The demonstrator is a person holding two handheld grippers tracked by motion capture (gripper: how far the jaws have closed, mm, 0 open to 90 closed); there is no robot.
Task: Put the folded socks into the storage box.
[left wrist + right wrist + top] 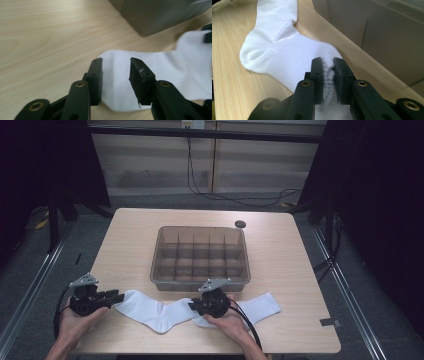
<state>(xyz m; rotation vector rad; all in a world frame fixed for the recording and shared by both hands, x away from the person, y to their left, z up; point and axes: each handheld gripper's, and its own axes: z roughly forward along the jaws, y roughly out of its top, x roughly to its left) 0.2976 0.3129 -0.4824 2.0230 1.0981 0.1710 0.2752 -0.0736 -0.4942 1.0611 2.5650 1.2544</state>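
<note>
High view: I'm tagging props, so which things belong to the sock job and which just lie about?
In the job:
left sock
right sock
left gripper, jaws open
right gripper, jaws shut on left sock
divided bin, likely

Lying about:
dark disc
tape patch

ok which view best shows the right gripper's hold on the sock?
Right gripper view: the right gripper pinches the bunched cuff of the white sock. The high view shows it small, hand partly covering. The left gripper view catches just a black bit at the right edge.

No text, label, brand, number or sign can be read on anything in these views
</note>
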